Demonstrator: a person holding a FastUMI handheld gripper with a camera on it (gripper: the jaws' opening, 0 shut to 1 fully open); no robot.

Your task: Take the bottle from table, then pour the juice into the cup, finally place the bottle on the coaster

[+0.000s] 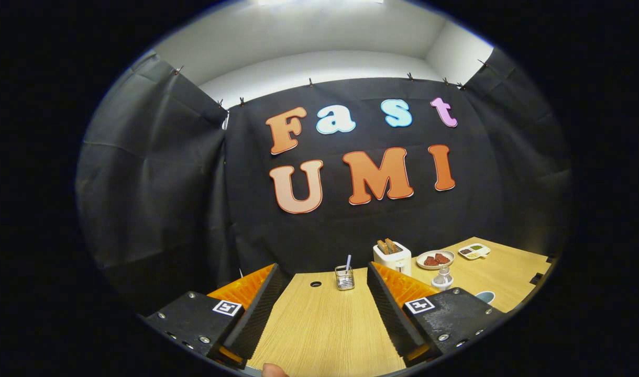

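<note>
Jaws (322, 293): we see them spread wide over the desk (324, 330), gripping nothing.
Bottle (443, 278): small and pale, we spot it right of the jaws, beside the cup (486, 296).
Far edge: glass jar (344, 278), toaster (392, 256), 2 plates.

Beyond the fingers: 1 glass jar (344, 278), 1 toaster (392, 256), 1 plate (435, 259), 1 divided dish (474, 252). Right of the fingers: 1 small bottle (443, 278), 1 cup (486, 297).

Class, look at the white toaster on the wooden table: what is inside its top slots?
Browned toast slices stand in the white toaster; their lower parts are hidden inside. The gripper is open.
</note>
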